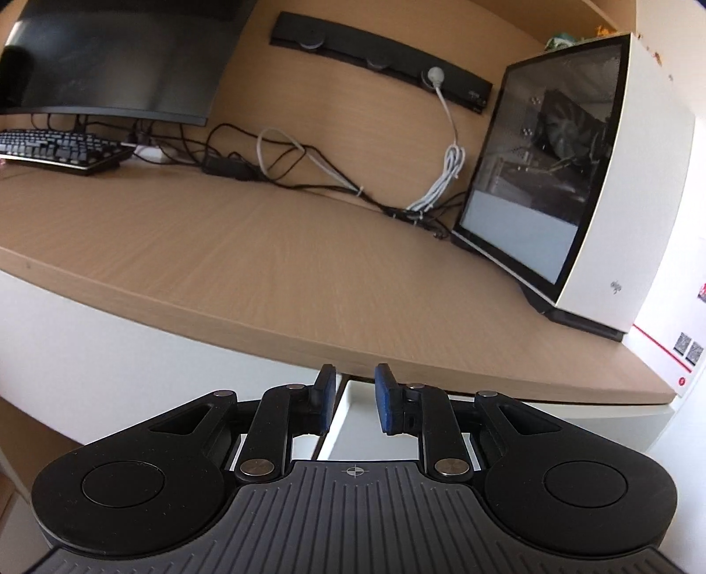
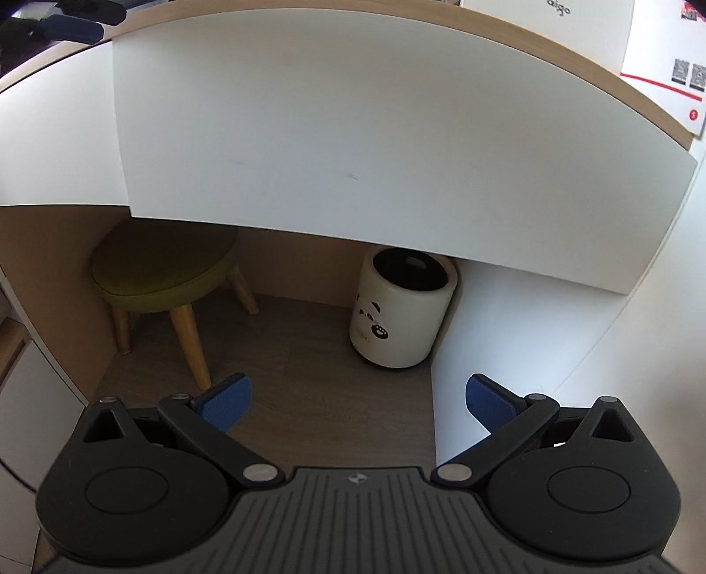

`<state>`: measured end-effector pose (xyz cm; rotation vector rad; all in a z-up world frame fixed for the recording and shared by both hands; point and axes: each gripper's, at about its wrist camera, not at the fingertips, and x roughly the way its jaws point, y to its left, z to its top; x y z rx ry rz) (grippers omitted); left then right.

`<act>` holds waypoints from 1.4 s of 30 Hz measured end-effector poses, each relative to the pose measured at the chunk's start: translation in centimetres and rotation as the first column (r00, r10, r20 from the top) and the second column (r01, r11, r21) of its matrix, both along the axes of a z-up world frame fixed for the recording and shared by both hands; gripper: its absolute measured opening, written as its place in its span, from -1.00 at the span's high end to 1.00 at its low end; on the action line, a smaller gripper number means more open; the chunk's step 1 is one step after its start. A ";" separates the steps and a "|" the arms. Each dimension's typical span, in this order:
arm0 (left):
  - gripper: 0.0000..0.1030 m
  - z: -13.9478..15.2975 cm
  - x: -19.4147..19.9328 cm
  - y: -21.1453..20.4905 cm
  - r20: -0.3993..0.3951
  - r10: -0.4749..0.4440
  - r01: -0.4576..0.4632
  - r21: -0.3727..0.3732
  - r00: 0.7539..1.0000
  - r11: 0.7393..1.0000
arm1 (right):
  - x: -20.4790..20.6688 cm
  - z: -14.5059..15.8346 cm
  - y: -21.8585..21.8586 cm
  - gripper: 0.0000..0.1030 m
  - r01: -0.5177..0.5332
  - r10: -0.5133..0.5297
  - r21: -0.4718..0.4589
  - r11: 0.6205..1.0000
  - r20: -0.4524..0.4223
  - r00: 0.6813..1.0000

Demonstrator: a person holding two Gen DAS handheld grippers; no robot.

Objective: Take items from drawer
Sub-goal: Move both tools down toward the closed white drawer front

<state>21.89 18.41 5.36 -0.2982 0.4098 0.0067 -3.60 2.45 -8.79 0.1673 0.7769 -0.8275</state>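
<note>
In the right wrist view the white drawer front (image 2: 353,132) hangs under the wooden desk top (image 2: 529,48) and stands forward of the white panel to its left. No handle and no drawer contents show. My right gripper (image 2: 357,404) is open wide, low and well in front of the drawer, with nothing between its blue pads (image 2: 225,406). In the left wrist view my left gripper (image 1: 353,397) sits at the desk's front edge (image 1: 264,331), open by a narrow gap. A white drawer corner (image 1: 357,393) shows in that gap; contact is unclear. The left gripper (image 2: 66,22) also appears by the drawer's upper left corner.
On the desk stand a white computer case (image 1: 595,176), a monitor (image 1: 110,57), a keyboard (image 1: 57,150) and tangled cables (image 1: 309,172). Under the desk are a green stool (image 2: 163,269) and a white panda bin (image 2: 401,309). A white wall (image 2: 551,353) closes the right.
</note>
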 end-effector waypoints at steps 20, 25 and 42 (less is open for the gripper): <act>0.36 -0.2 0.1 -0.5 -0.047 -0.065 0.065 0.010 0.997 0.998 | -2.4 11.2 -3.8 -1.00 0.014 0.001 -0.122 0.992 0.123 0.992; 0.37 -0.2 -0.1 -0.3 -0.048 -0.079 0.079 -0.002 0.996 0.997 | -0.4 15.5 -6.1 -1.00 -0.017 0.022 -0.026 1.000 0.200 0.980; 0.37 -0.7 -1.4 0.7 -0.031 -0.126 0.124 -0.058 0.992 0.991 | 9.4 17.1 -13.6 -1.00 0.053 -0.071 0.209 0.977 0.082 0.994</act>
